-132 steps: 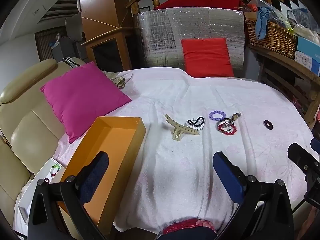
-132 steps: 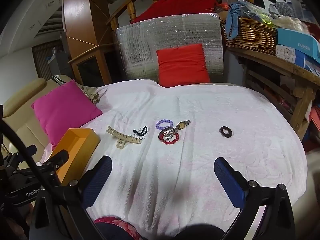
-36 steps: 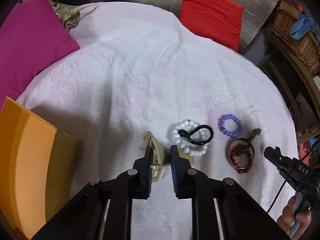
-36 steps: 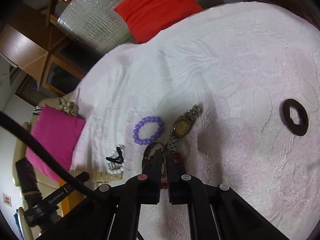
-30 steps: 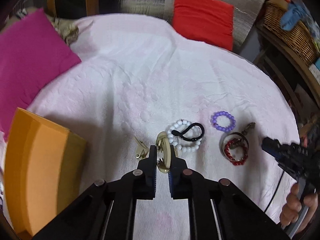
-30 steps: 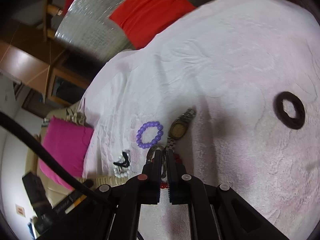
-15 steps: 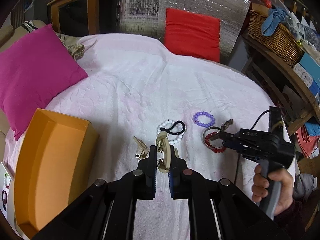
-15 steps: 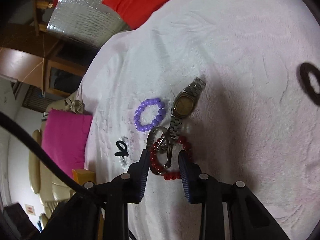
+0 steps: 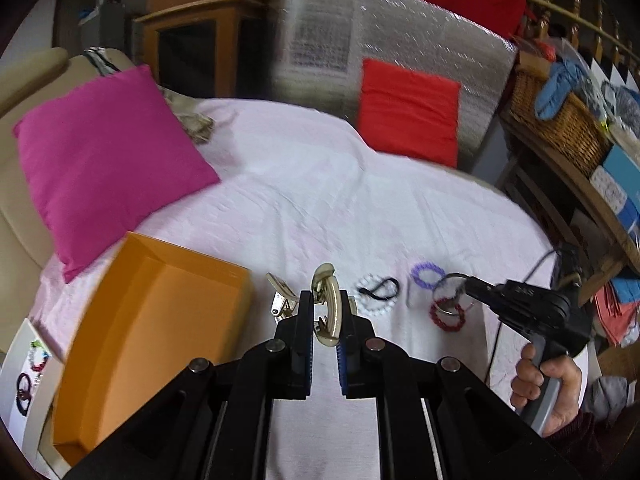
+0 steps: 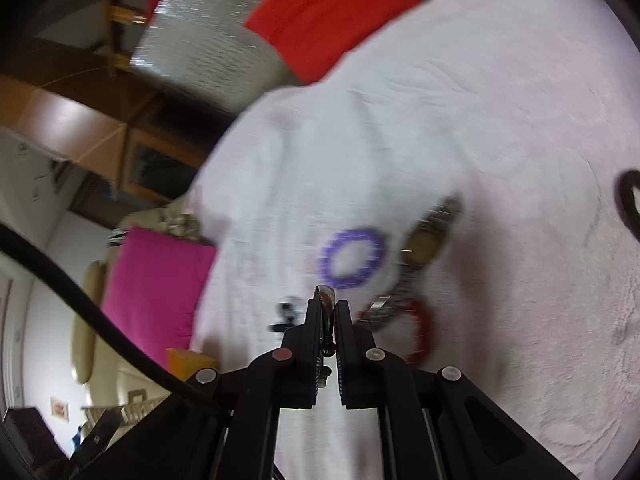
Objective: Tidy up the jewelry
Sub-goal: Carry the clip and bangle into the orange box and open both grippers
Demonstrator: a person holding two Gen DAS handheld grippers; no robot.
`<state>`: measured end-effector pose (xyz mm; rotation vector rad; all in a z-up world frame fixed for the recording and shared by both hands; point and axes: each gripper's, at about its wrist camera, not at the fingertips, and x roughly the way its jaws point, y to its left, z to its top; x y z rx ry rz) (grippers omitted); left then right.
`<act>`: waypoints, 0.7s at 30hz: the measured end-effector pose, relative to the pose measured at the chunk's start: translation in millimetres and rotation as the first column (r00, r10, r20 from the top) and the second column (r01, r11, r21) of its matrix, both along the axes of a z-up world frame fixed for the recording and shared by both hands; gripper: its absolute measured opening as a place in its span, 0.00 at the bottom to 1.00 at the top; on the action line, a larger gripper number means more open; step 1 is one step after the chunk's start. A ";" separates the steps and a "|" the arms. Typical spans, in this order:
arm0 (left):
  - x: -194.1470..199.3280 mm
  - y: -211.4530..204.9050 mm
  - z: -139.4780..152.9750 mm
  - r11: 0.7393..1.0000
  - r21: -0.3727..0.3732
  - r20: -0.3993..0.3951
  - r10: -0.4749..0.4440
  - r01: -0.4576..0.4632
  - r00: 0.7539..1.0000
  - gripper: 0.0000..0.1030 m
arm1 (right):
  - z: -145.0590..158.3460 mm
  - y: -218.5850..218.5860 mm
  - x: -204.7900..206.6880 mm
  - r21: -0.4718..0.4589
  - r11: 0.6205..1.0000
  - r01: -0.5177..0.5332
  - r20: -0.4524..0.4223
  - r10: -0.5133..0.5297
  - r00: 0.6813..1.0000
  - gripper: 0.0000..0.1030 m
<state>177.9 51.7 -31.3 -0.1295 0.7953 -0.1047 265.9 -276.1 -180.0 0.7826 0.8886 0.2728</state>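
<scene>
left gripper pinching the beige hair claw, lifted off the table next to the orange box | right gripper clamped on a thin metal bangle just above the red bead bracelet | purple bracelet and watch lying right beside it

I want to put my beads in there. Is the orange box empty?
Seems empty: the left wrist view shows only bare orange floor and walls inside the orange box. Its nearest corner is blurred, so something tiny there cannot be ruled out.
</scene>
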 end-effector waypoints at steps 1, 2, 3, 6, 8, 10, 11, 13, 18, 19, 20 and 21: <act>-2.7 8.4 3.2 1.000 0.004 0.010 0.018 -0.018 1.000 0.10 | 4.7 3.9 -1.8 0.003 1.000 -0.010 0.023 0.010 1.000 0.08; -5.4 17.5 4.9 0.999 0.008 0.017 0.037 -0.038 0.999 0.10 | 9.7 9.7 -3.3 0.002 1.000 -0.024 0.047 0.024 0.999 0.08; -8.3 28.1 6.0 0.998 0.012 0.021 0.060 -0.060 0.998 0.10 | 13.8 16.7 -4.5 0.003 0.999 -0.041 0.065 0.040 0.997 0.08; -15.2 53.7 4.2 0.993 0.022 0.021 0.119 -0.119 0.993 0.10 | 19.4 41.1 -7.6 0.016 0.995 -0.096 0.096 0.094 0.991 0.08; -22.3 77.0 -3.1 0.986 0.027 0.003 0.165 -0.165 0.986 0.10 | 22.9 57.2 -9.1 0.024 0.991 -0.132 0.112 0.129 0.985 0.08; -27.8 95.4 -11.5 0.979 0.038 -0.019 0.202 -0.201 0.979 0.10 | 26.1 84.2 -9.7 0.039 0.983 -0.181 0.132 0.174 0.976 0.08; -31.0 102.4 -15.4 0.975 0.045 -0.028 0.218 -0.217 0.976 0.10 | 27.3 95.1 -10.5 0.048 0.978 -0.202 0.142 0.193 0.971 0.08; -37.0 117.9 -26.2 0.966 0.060 -0.052 0.255 -0.252 0.966 0.10 | 31.3 121.9 -13.1 0.061 0.967 -0.248 0.175 0.235 0.956 0.08; -45.6 142.3 -55.4 0.950 0.087 -0.126 0.310 -0.301 0.942 0.10 | 34.3 193.2 -20.9 0.044 0.934 -0.356 0.222 0.338 0.915 0.08; -48.5 145.1 -58.1 0.947 0.094 -0.130 0.318 -0.308 0.939 0.10 | 32.7 207.3 -22.8 0.039 0.925 -0.378 0.225 0.360 0.905 0.08; -52.2 147.8 -61.3 0.942 0.106 -0.133 0.330 -0.318 0.935 0.10 | 29.4 224.1 -23.4 0.029 0.916 -0.401 0.221 0.385 0.896 0.08; -55.7 150.6 -64.6 0.938 0.122 -0.135 0.340 -0.325 0.931 0.10 | 24.9 240.4 -24.0 0.015 0.908 -0.419 0.214 0.407 0.888 0.08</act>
